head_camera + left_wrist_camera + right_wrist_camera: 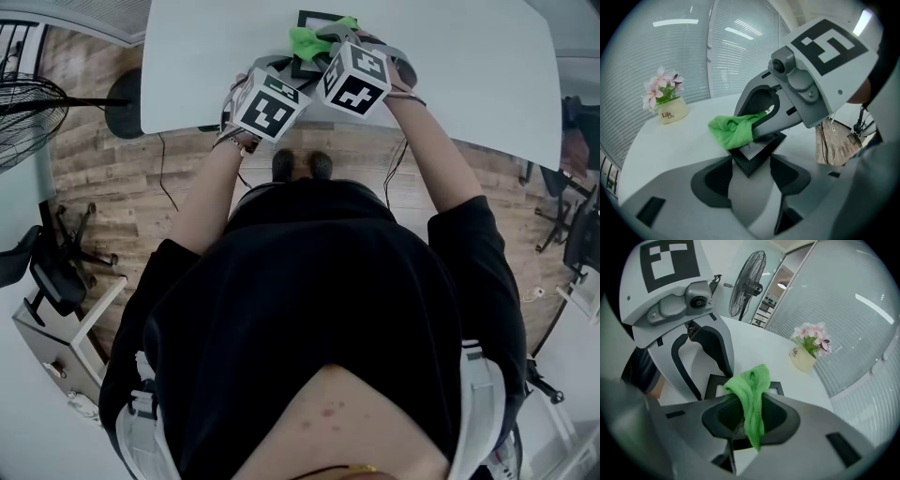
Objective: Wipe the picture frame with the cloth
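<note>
Your left gripper (751, 164) meets the frame (753, 152) corner-on; its jaws are closed in on that near corner, one tip against each black edge as far as its own view shows, so I judge it is pinning the frame flat on the table (670, 154); from these jaws the frame runs away toward 12 o'clock.

The cloth (731, 132) sits bunched at 11 o'clock from the left jaws; it looks to rest on the frame's far part, though the contact itself is hidden under the fold.

Your right gripper (748, 399) has its jaws pressed together on the cloth; a fold pokes past the tips toward 12 o'clock, and a tail hangs back toward 6 between the fingers. In the right gripper view the frame lies flat just beyond and beneath those tips; its visible edge runs from 9 to 3 across the jaws; the left gripper straddles its 10 o'clock corner; bare frame shows toward 2 o'clock.

That is the relation to mind: cloth above the frame, with the frame's length crosswise to your right jaws. The stroke should probably travel along that 9-to-3 line, toward 3 and away from the pinned corner; the right hand is the one placed to make it; press lightly, or the frame may pivot about the held corner.
</note>
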Action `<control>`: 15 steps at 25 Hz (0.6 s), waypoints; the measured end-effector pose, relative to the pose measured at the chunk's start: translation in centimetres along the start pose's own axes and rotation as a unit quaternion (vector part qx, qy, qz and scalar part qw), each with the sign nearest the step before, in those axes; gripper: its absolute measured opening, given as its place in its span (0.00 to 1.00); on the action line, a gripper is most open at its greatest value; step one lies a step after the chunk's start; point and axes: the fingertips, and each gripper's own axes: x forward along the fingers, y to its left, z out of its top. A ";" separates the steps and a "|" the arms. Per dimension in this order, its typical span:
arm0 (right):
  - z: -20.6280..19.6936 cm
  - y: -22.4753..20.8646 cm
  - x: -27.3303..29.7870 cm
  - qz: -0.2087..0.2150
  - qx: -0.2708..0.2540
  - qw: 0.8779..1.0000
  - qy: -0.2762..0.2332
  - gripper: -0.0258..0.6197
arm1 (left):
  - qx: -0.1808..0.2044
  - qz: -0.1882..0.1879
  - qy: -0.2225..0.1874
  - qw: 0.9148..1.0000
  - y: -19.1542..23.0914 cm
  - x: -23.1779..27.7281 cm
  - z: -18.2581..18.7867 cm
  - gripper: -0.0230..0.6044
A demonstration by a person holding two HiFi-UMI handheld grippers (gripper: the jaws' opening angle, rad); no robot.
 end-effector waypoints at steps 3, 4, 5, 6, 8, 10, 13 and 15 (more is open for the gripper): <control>0.0 0.3 -0.1 -0.001 -0.003 1.000 0.000 0.19 | 0.000 -0.001 -0.001 1.000 0.0 0.0 0.1 0.46; 0.0 0.4 -0.2 0.000 -0.003 1.000 0.000 0.19 | 0.000 -0.001 0.000 1.000 0.0 0.0 0.1 0.46; 0.0 0.5 -0.2 0.002 -0.003 1.000 0.000 0.19 | 0.000 -0.001 0.000 1.000 0.0 0.0 0.1 0.46; 0.0 0.6 -0.3 0.004 -0.004 1.000 0.001 0.19 | -0.001 0.000 0.001 1.000 0.0 0.0 0.0 0.46; 0.1 0.9 -0.5 0.009 -0.007 1.000 0.001 0.19 | -0.002 0.001 0.001 1.000 0.1 0.0 0.0 0.46; 0.1 1.1 -0.6 0.010 -0.010 1.000 0.001 0.19 | -0.002 0.001 0.001 1.000 0.1 0.0 0.0 0.46; 0.1 1.4 -0.7 0.010 -0.013 1.000 0.000 0.19 | -0.001 0.003 0.002 1.000 0.1 0.0 0.0 0.46; 0.1 1.6 -0.8 0.011 -0.015 1.000 0.000 0.19 | -0.001 0.002 0.002 1.000 0.1 0.0 0.0 0.46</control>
